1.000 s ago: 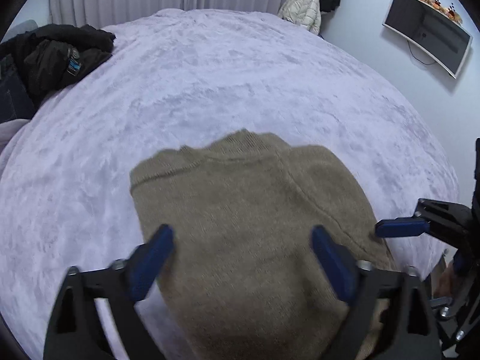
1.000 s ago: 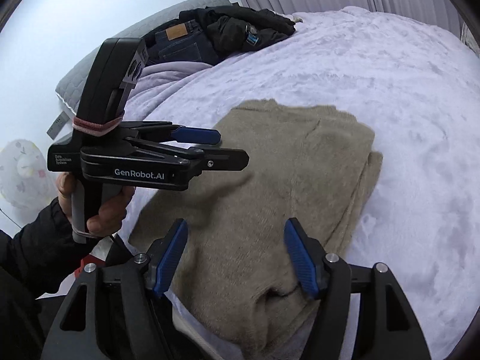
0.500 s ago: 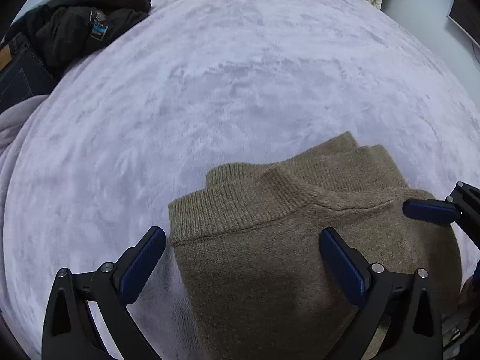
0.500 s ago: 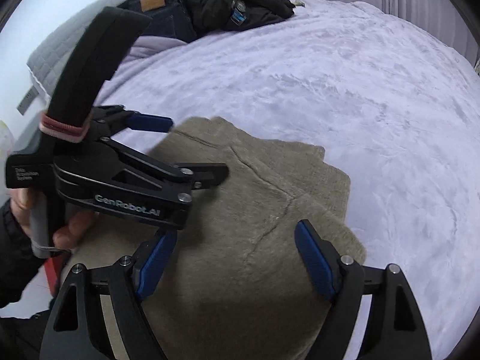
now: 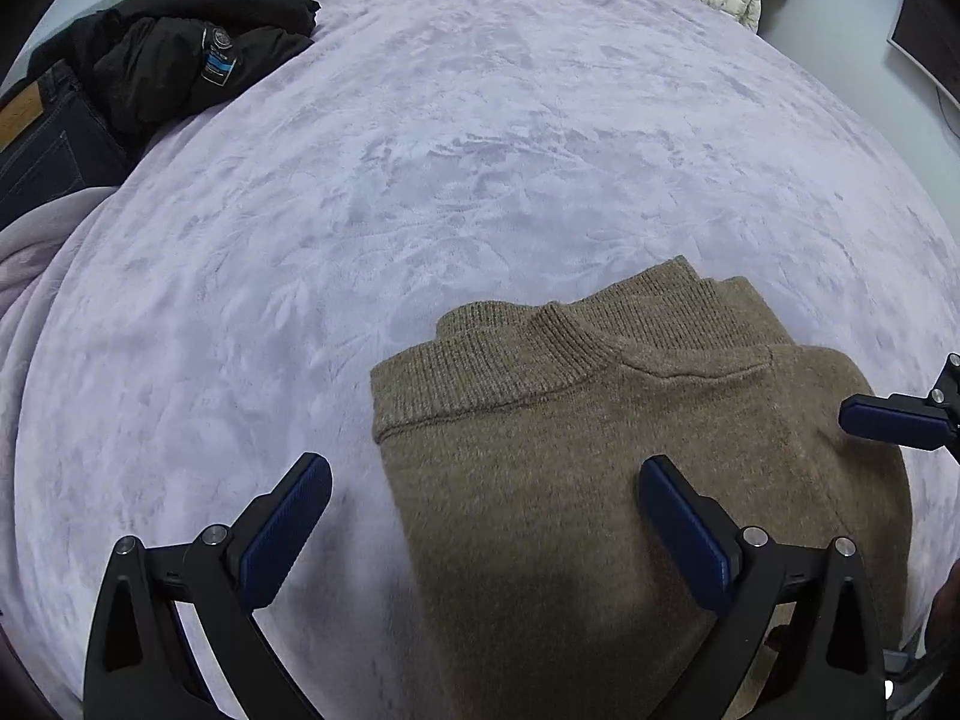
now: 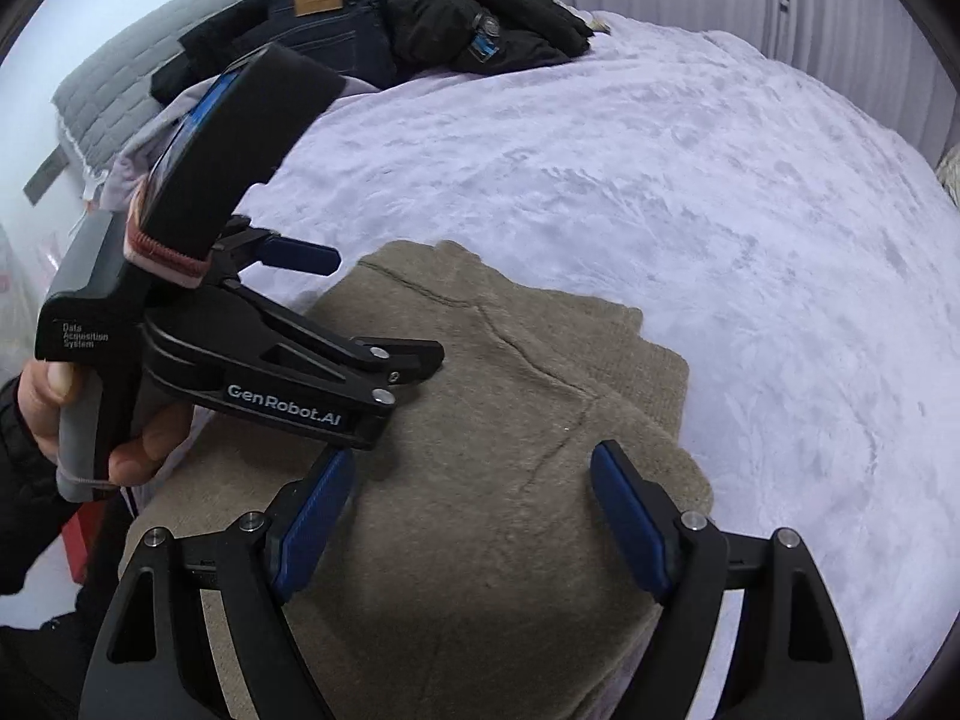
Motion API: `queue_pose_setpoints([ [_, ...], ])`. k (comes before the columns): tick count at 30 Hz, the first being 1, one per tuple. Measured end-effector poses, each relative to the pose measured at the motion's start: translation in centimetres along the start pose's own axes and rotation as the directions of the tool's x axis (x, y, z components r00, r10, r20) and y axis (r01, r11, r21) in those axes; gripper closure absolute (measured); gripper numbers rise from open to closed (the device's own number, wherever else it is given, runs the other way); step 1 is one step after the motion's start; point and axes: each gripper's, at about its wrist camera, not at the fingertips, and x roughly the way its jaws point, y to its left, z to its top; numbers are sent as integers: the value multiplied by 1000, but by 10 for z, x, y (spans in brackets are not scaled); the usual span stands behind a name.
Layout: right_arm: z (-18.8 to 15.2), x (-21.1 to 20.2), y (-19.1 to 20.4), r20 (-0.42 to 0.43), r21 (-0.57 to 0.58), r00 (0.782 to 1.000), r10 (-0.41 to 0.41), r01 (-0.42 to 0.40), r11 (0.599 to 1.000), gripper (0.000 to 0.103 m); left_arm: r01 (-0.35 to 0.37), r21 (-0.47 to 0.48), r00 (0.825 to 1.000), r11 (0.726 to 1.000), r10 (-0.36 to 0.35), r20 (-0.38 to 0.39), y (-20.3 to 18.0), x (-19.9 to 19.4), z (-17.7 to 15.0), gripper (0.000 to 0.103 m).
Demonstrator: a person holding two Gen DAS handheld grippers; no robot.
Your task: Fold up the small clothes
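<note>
Both claws released, left claw (image 5: pixel 480 516) & right claw (image 6: pixel 468 498) over folded sweater (image 5: pixel 630 480). We judge it soft, floppy; grab ribbed edge ahead of left claw.

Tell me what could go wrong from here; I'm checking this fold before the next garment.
The folded brown sweater lies at the near edge of the bed, its near end seemingly over the edge, so it may slide off. Both tools, left and right, are open just above the knit; closing carelessly could snag it or undo the fold. The left tool also sits close beside the right, so they might bump.
</note>
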Motion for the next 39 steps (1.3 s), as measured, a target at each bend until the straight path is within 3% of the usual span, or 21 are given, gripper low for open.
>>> queue_pose_setpoints([
  [5,-17,2,37,-53,-185,999,-1,-8,983,19,53,14,998,998,-53,38,10,-34,-35,0],
  [7,-33,3,43,-45,-257,999,-24,12,966,19,25,67,999,997,-27,36,10,-38,-57,0],
  [9,-45,-5,31,-25,-240,1000,10,-15,971,19,33,85,998,996,-38,54,16,-41,-77,0],
  [11,-55,-15,14,-19,-194,999,47,-49,980,19,91,56,994,994,-94,51,29,-45,-84,0],
  [13,-64,-24,4,-10,-190,1000,28,-29,981,19,119,18,992,993,-120,49,40,-53,-86,0],
  [15,-71,-30,-3,-28,-180,1000,-14,9,984,19,86,17,993,996,-87,73,40,-68,-90,0],
  [18,-75,-45,0,-52,-149,995,-89,80,986,19,139,96,982,986,-150,119,24,-98,-106,0],
  [21,-79,-76,32,34,-227,996,-77,83,970,19,139,218,978,966,-169,125,-7,-113,-123,0],
  [25,-89,-93,84,96,-376,995,-21,56,925,19,81,272,992,959,-104,71,-33,-96,-137,0],
  [28,-99,-83,106,62,-442,998,26,4,897,19,81,231,996,970,-85,9,-28,-75,-142,0],
  [32,-124,-54,98,-53,-434,997,51,-68,898,19,123,187,992,975,-121,-20,-19,-68,-149,0],
  [39,-153,-68,84,-28,-414,1000,11,-22,910,19,128,152,992,980,-125,-29,-10,-73,-159,0],
])
